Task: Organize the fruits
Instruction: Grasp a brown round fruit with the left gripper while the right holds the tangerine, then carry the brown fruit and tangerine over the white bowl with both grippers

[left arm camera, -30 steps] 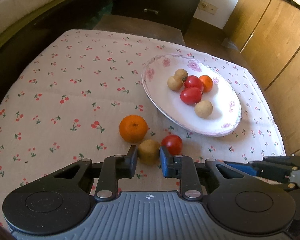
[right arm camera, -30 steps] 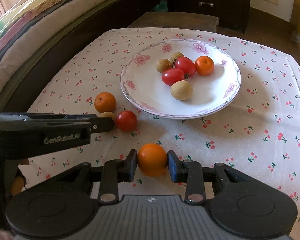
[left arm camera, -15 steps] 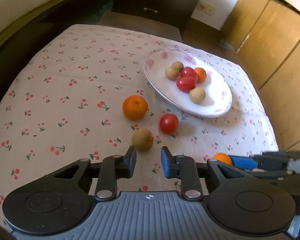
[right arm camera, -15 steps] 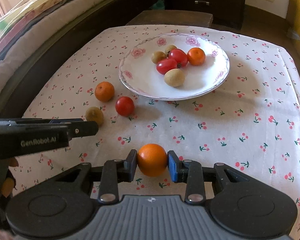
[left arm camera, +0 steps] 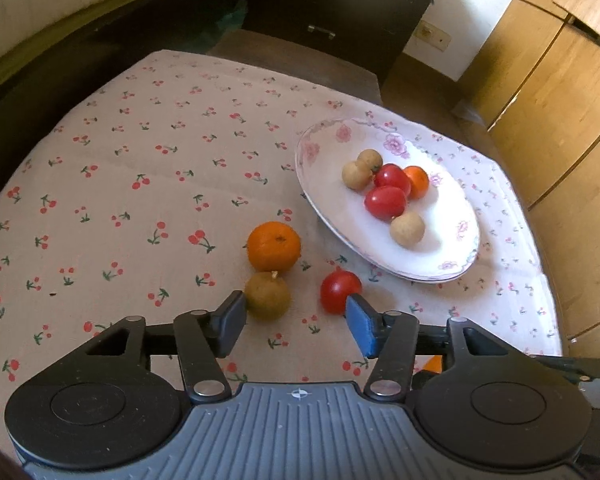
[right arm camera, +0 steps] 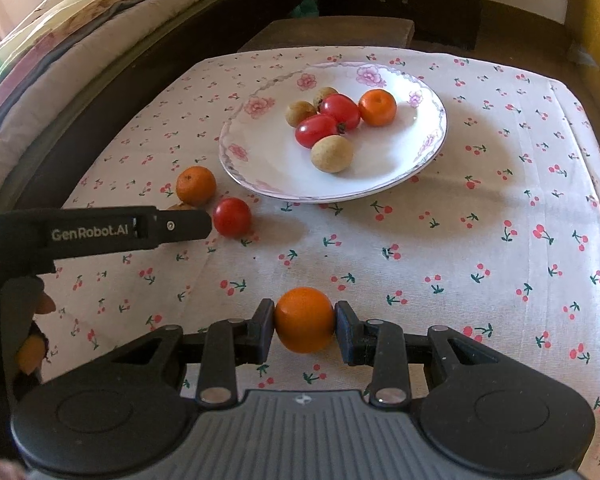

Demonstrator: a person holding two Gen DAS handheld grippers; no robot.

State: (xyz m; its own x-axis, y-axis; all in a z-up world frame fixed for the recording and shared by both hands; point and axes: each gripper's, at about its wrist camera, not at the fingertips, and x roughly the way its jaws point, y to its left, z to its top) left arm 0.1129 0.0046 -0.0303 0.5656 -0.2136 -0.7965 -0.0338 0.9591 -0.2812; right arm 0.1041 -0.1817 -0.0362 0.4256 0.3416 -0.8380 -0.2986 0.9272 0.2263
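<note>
A white floral plate [left arm camera: 452, 248] [right arm camera: 400, 176] holds two red tomatoes, one orange and three brown fruits. On the cloth lie an orange [left arm camera: 274, 246] [right arm camera: 196, 185], a brown fruit [left arm camera: 267, 295] and a red tomato [left arm camera: 340, 291] [right arm camera: 232, 217]. My left gripper [left arm camera: 296, 320] is open, its fingers just short of the brown fruit and the tomato. My right gripper [right arm camera: 305, 322] is shut on an orange [right arm camera: 305, 319], held above the cloth in front of the plate.
The table has a cherry-print cloth [left arm camera: 140, 184]. A bed [right arm camera: 60, 40] runs along the left. A dark drawer unit [left arm camera: 340, 12] stands behind the table, wooden cabinets [left arm camera: 560, 100] to the right. The left gripper's body [right arm camera: 100, 232] shows at the left of the right wrist view.
My left gripper has opened wide and moved forward toward the brown fruit and tomato. The right gripper, still holding its orange, has drawn back a little from the plate.
</note>
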